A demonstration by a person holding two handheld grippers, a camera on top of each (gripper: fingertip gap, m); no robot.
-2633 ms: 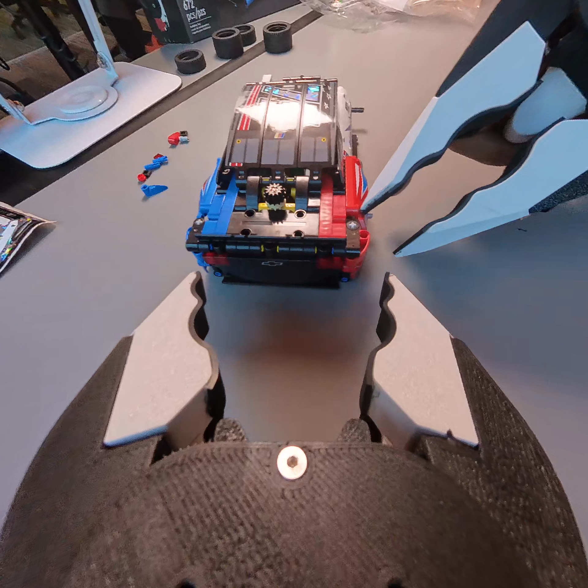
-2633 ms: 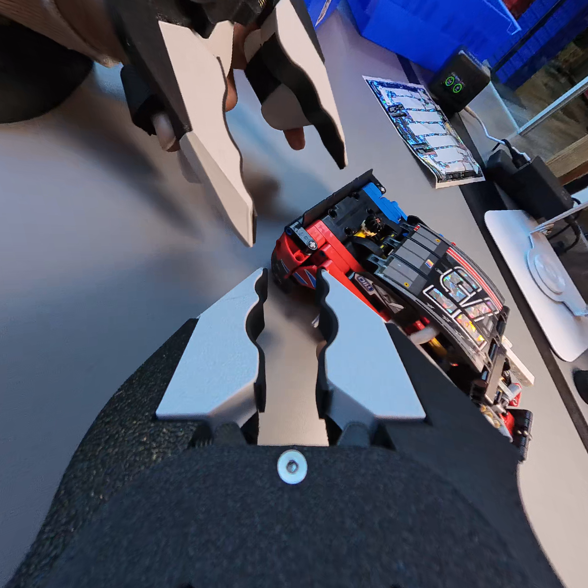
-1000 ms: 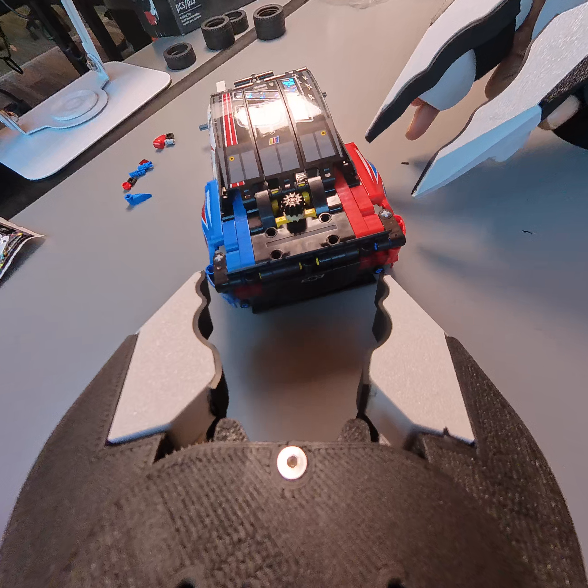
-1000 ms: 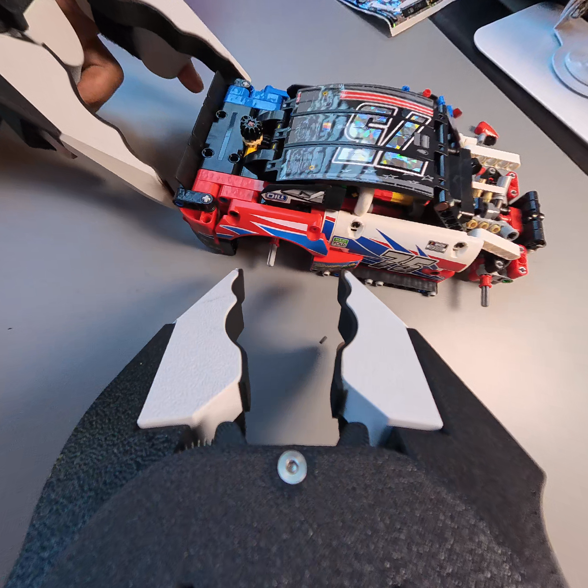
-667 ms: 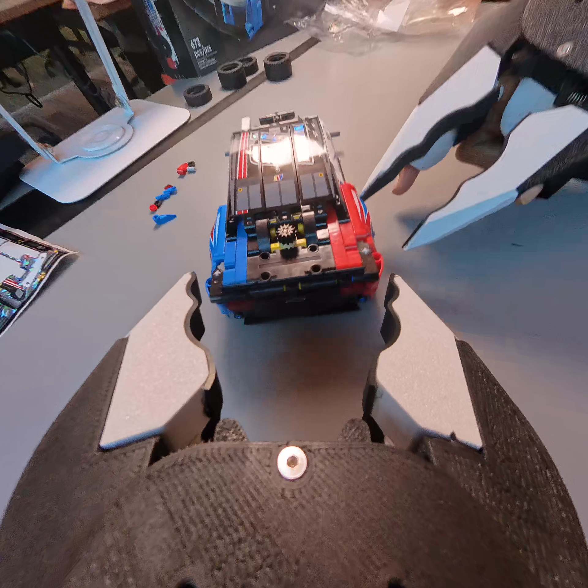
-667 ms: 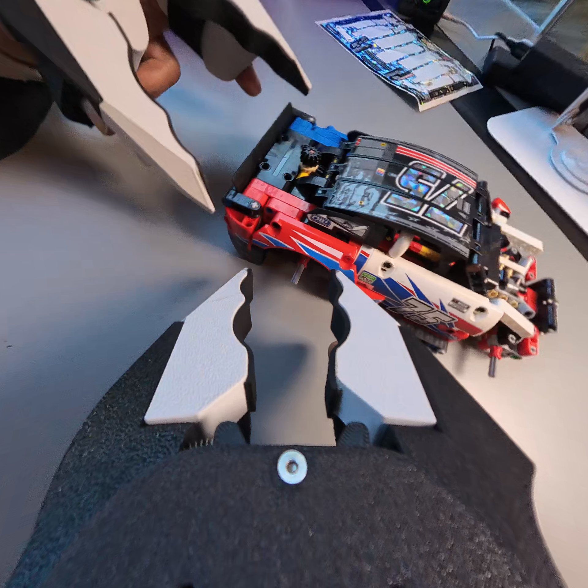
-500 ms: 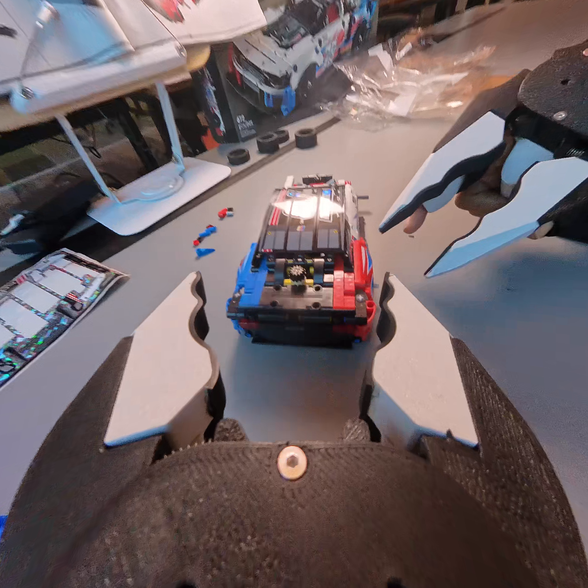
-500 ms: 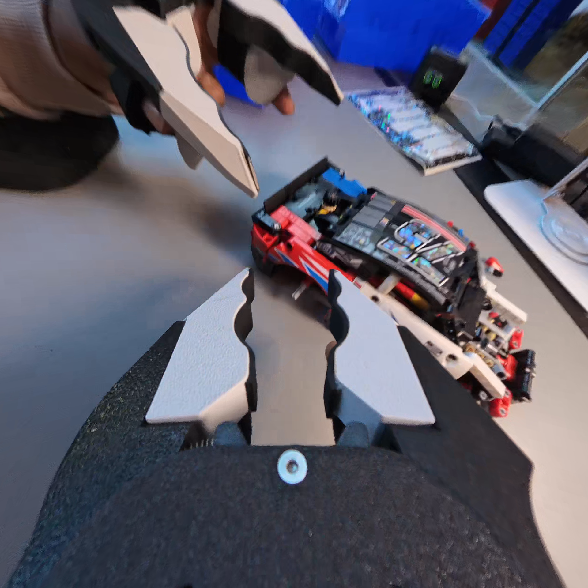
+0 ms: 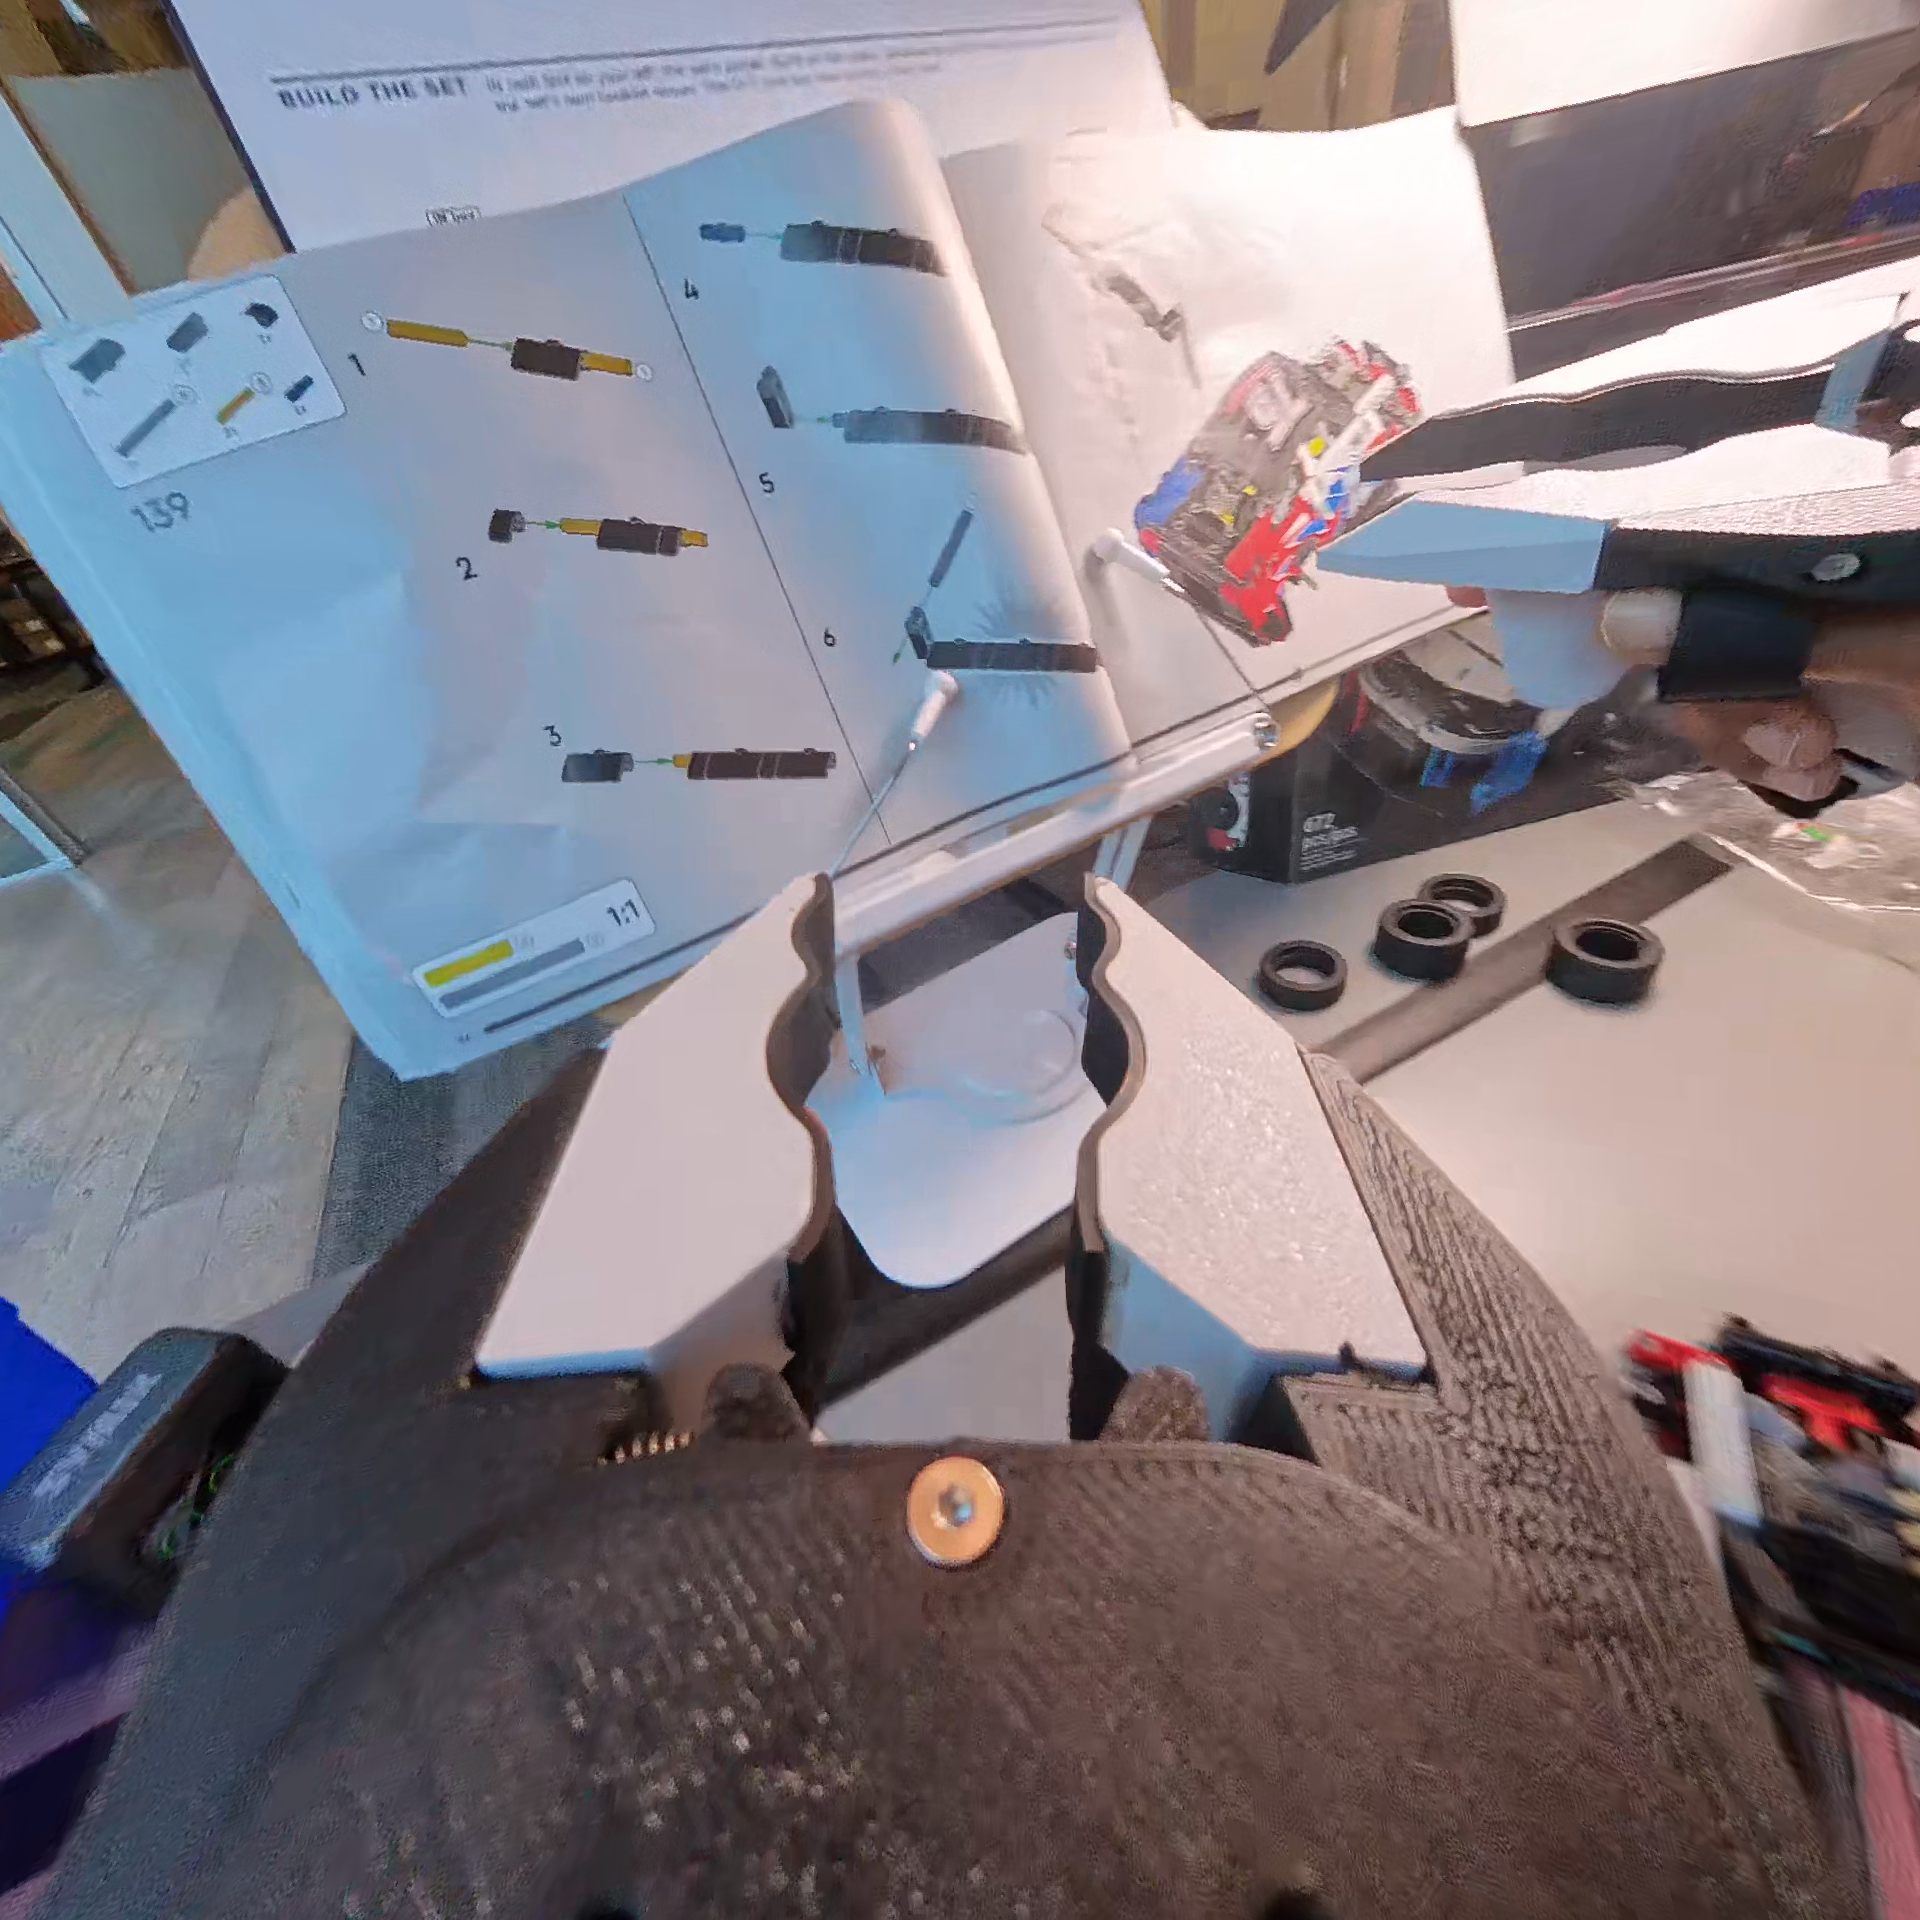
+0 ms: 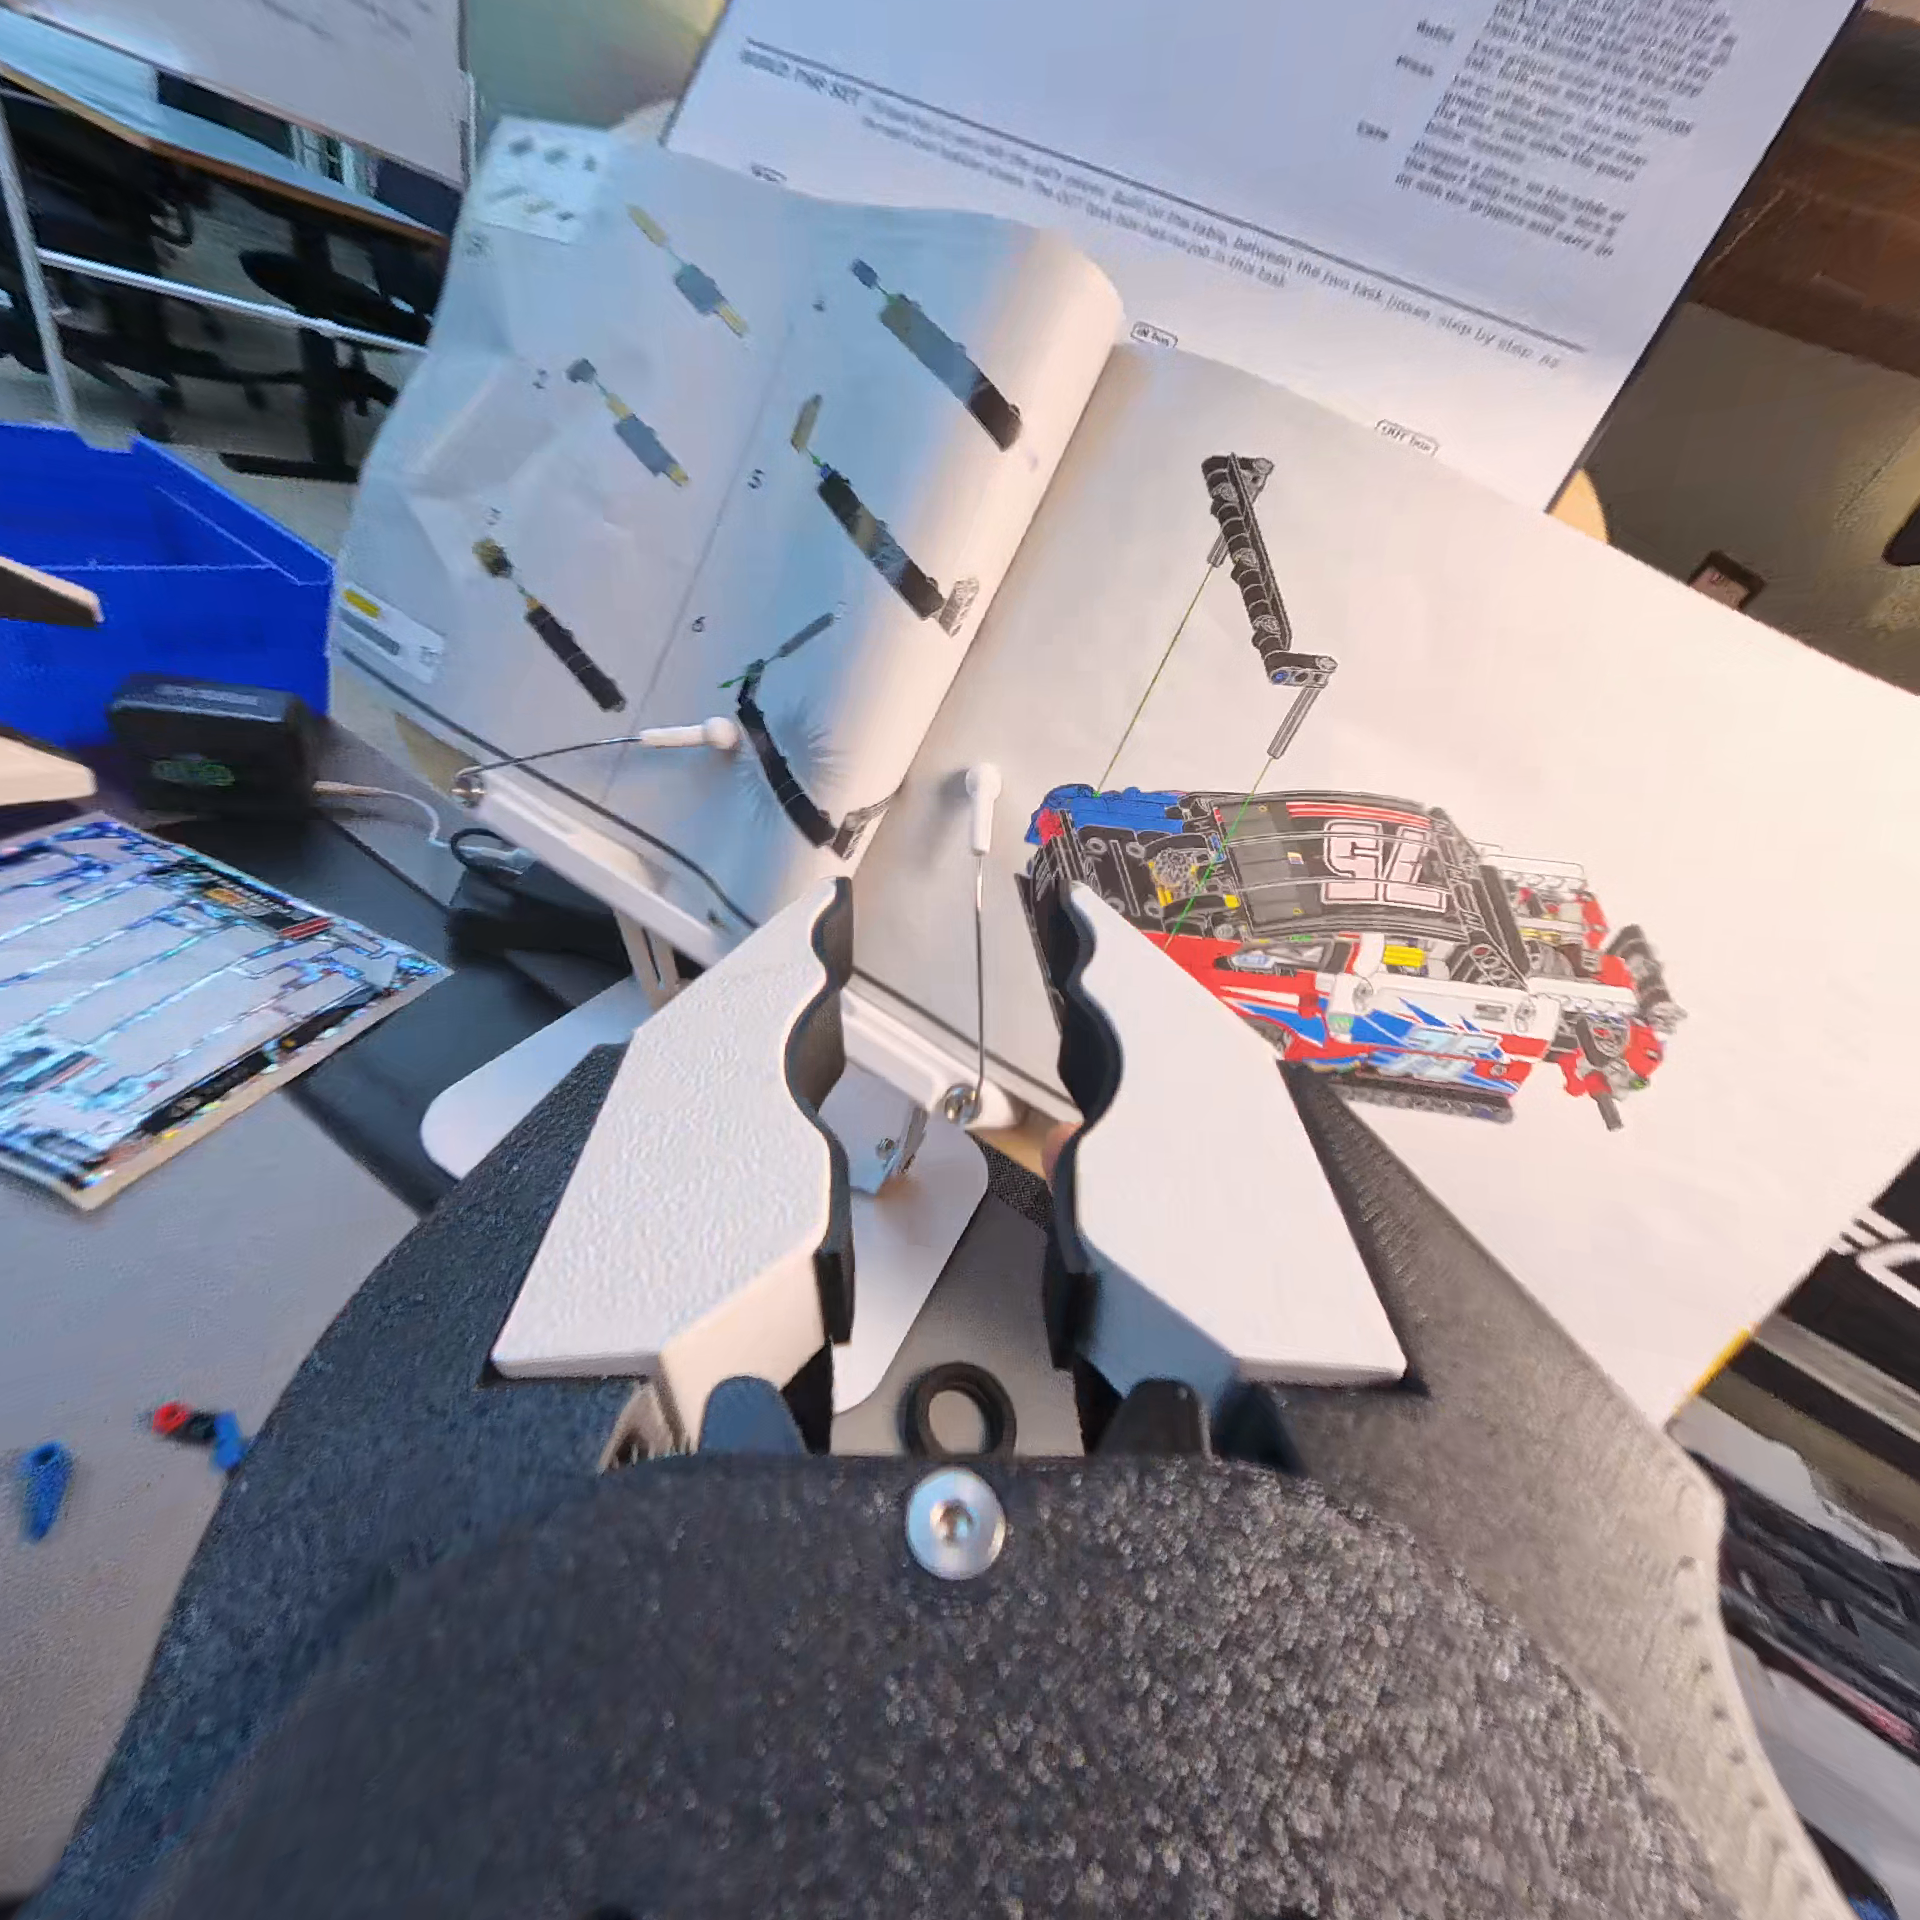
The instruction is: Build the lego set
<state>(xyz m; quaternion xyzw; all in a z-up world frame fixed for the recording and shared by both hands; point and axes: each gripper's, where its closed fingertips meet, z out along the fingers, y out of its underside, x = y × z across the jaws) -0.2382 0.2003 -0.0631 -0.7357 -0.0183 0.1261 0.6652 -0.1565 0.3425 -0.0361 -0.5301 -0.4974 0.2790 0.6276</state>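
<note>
The open instruction booklet (image 9: 644,582) stands on a white stand (image 9: 966,1132) and fills both views; its right page (image 10: 1455,790) pictures the car. My left gripper (image 9: 956,894) is open and empty, raised and facing the booklet's left page. My right gripper (image 10: 954,894) is open and empty, facing the middle of the booklet; it also shows in the left wrist view (image 9: 1340,516) in front of the right page. The red, black and white lego car (image 9: 1808,1475) lies blurred at the lower right edge, apart from both grippers.
Three black tyres (image 9: 1423,940) lie on the grey table (image 9: 1662,1143) beside a dark strip, with the lego box (image 9: 1351,800) behind. A sticker sheet (image 10: 156,987), a blue bin (image 10: 156,561), loose blue and red pieces (image 10: 47,1465) and another tyre (image 10: 956,1408) are near.
Both grippers have lifted away from the car and turned up to face the booklet. The left jaws have narrowed. The car has dropped to the edge of the left view.
</note>
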